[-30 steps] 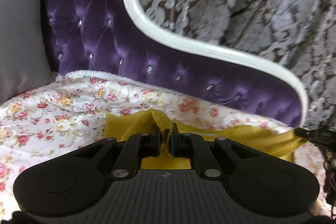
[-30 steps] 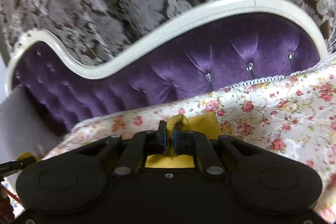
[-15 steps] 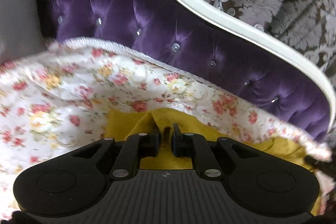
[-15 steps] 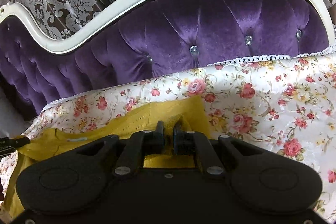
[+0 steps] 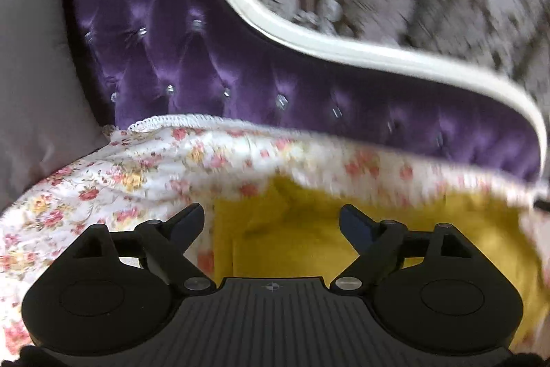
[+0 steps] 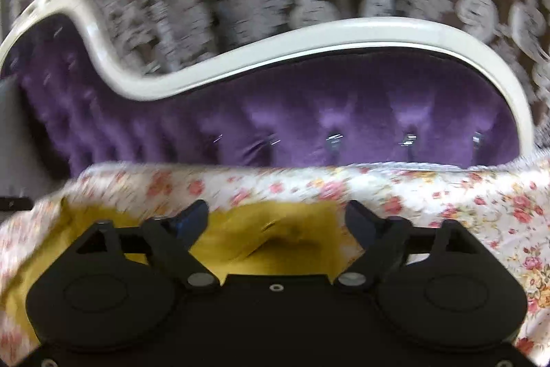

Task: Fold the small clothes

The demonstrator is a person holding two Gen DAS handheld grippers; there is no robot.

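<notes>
Lying flat on the rose-printed white bedspread (image 5: pixel 113 174) — the mustard-yellow knitted garment (image 5: pixel 282 239); left gripper (image 5: pixel 271 222) over it, fingers just sprung wide apart, gripping nothing; right gripper (image 6: pixel 276 219) likewise — fingers just opened, clear of cloth.

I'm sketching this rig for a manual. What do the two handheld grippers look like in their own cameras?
Both are matte black. The left gripper has two angled fingers on pivoting links with silver screws, round housings either side, a ribbed deck with a small crosshair mark, and dark blue pads. The right gripper matches, but its deck is smooth with a small round screw; its left pad shows brighter blue. No cables or sleeves show.
</notes>
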